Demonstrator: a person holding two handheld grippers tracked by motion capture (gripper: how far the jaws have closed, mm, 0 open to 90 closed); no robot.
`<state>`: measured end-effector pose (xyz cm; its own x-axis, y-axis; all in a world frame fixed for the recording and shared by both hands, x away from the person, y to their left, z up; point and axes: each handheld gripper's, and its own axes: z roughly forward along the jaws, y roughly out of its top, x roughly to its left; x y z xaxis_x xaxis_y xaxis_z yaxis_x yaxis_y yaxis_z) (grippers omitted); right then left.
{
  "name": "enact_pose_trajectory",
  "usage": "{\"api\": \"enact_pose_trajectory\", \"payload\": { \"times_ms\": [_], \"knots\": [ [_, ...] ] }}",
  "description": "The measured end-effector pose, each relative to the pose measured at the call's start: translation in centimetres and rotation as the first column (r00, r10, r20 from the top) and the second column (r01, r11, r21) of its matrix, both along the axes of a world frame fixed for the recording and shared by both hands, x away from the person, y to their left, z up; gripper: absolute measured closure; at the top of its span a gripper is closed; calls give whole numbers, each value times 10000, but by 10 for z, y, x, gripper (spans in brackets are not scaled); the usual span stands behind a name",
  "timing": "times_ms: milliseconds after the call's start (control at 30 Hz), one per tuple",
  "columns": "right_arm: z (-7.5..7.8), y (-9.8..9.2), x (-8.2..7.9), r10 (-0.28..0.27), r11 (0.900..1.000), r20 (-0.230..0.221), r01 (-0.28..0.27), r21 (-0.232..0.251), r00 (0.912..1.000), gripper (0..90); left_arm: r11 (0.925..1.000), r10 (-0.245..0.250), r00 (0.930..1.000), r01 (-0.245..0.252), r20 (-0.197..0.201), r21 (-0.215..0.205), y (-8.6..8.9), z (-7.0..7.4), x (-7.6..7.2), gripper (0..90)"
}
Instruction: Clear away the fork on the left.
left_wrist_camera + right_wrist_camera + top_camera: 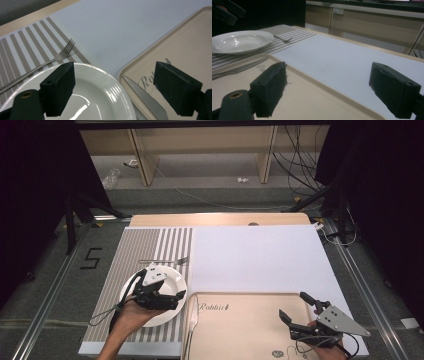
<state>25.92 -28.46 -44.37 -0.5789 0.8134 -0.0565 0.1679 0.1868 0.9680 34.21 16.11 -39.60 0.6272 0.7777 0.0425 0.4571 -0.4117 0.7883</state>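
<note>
Plate (167,282): white, round, no long axis; lies flat on the striped placemat (125,270), at 9 o'clock from the tray.
Left gripper (181,295): hovers over the plate's near half, pointing toward 3 o'clock; fingers spread wide, holding nothing, one finger (58,86) above the plate (100,95) and the other (176,90) above the tray's left edge.
Knife (192,320): on the tray's left edge, just beside the plate's right rim; long axis runs 12 to 6 o'clock, blade tip toward 12.
Fork (165,261): on the placemat at 12 o'clock from the plate, just beyond its rim; long axis 9 to 3 o'clock, tines toward 3.
Tray (245,325): beige, at the near edge of the surface, bare in the middle.
Right gripper (295,307): over the tray's right part, pointing toward 10 o'clock; fingers spread, holding nothing.
White mat (255,257): bare, open room at 12 o'clock from the tray.
</note>
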Motion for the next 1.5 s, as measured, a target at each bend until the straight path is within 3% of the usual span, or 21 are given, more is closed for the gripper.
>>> {"api": "enact_pose_trajectory", "payload": {
  "times_ms": [100, 233, 300, 433, 533, 700, 933, 1233, 1300, 1500],
  "knots": [
    [0, 0, 0, -43, 10000, 21, 43, 2, 10000, 156, 9999, 119, 9999, -119, 42, -14, 3, 3, 7, 180],
    [0, 0, 0, -49, 10000, -3, 49, 23, 10000, 156, 9987, 182, 9998, -183, 23, 472, 5, 5, 17, 182],
    [0, 1, 0, -17, 10000, 22, 17, 25, 10000, 156, 9990, 202, 9997, -197, -128, 393, 8, 6, 24, 181],
    [0, 1, 0, -16, 10000, 1, 16, 33, 10000, 156, 9949, 496, 9987, -488, -67, 886, 15, 7, 40, 183],
    [0, 0, 0, -55, 10000, -28, 56, 23, 10000, 156, 9959, 533, 9975, -497, -469, 761, 21, 8, 53, 182],
    [0, 1, 0, -17, 10000, -21, 17, 11, 10000, 157, 9888, 723, 9946, -617, -745, 1360, 26, 7, 68, 189],
    [0, 1, 0, 7, 10000, 18, -7, -4, 10000, 156, 9790, 974, 9892, -754, -1097, 1893, 31, 5, 92, 196],
    [0, 0, 0, 23, 10000, -36, -23, 45, 10000, 157, 9653, 979, 9891, -676, -1098, 2521, 37, -5, 121, 207],
    [0, 0, 0, 26, 10000, -47, -26, 57, 10000, 157, 9658, 894, 9878, -546, -1276, 2536, 37, -7, 127, 209],
    [0, 1, 0, 60, 10000, -22, -60, 51, 10000, 157, 9528, 1048, 9804, -509, -1669, 2993, 41, -13, 146, 213]
  ]
}}
